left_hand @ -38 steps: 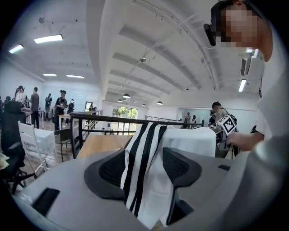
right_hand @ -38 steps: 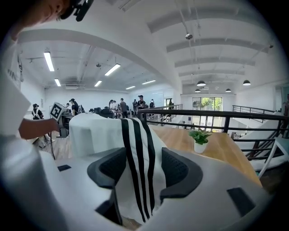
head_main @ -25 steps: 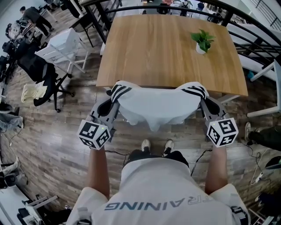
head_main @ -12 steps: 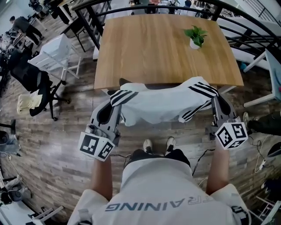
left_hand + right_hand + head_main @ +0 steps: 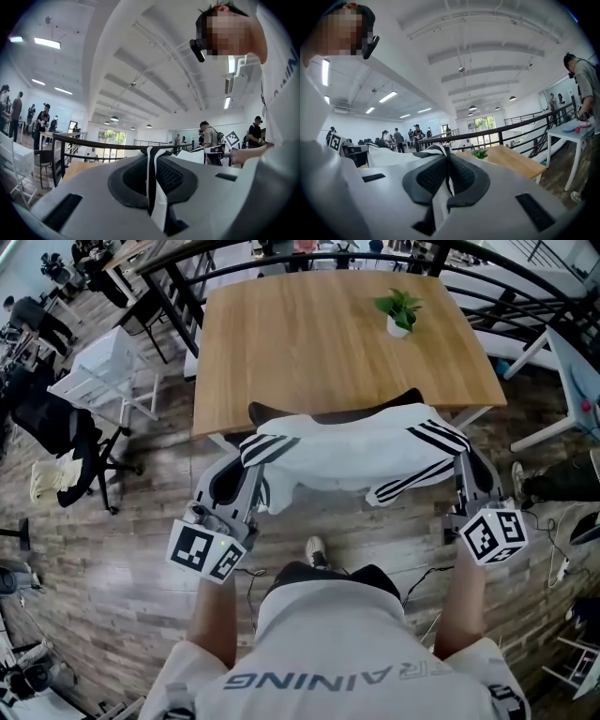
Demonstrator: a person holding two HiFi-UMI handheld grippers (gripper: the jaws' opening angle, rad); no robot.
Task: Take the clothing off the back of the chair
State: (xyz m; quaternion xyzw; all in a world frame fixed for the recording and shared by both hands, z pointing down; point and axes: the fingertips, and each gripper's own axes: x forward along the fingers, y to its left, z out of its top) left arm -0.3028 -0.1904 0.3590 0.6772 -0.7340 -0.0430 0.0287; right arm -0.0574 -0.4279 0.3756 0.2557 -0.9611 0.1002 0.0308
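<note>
A white garment with black stripes (image 5: 352,457) hangs stretched between my two grippers, lifted above the dark chair back (image 5: 328,414) whose top edge shows just behind it. My left gripper (image 5: 255,457) is shut on the garment's left shoulder; striped cloth (image 5: 152,178) is pinched between its pads. My right gripper (image 5: 459,457) is shut on the right shoulder, with cloth (image 5: 446,176) squeezed between its pads. Both grippers point roughly level, away from me toward the table.
A wooden table (image 5: 309,343) stands straight ahead with a small potted plant (image 5: 398,310) at its far right. A white chair (image 5: 103,371) and a black office chair (image 5: 56,423) stand left. A black railing (image 5: 178,310) runs behind. People stand in the background.
Both grippers have risen with the garment, which has come up off the chair back and spread wider. The chair's top edge now shows behind the cloth.
</note>
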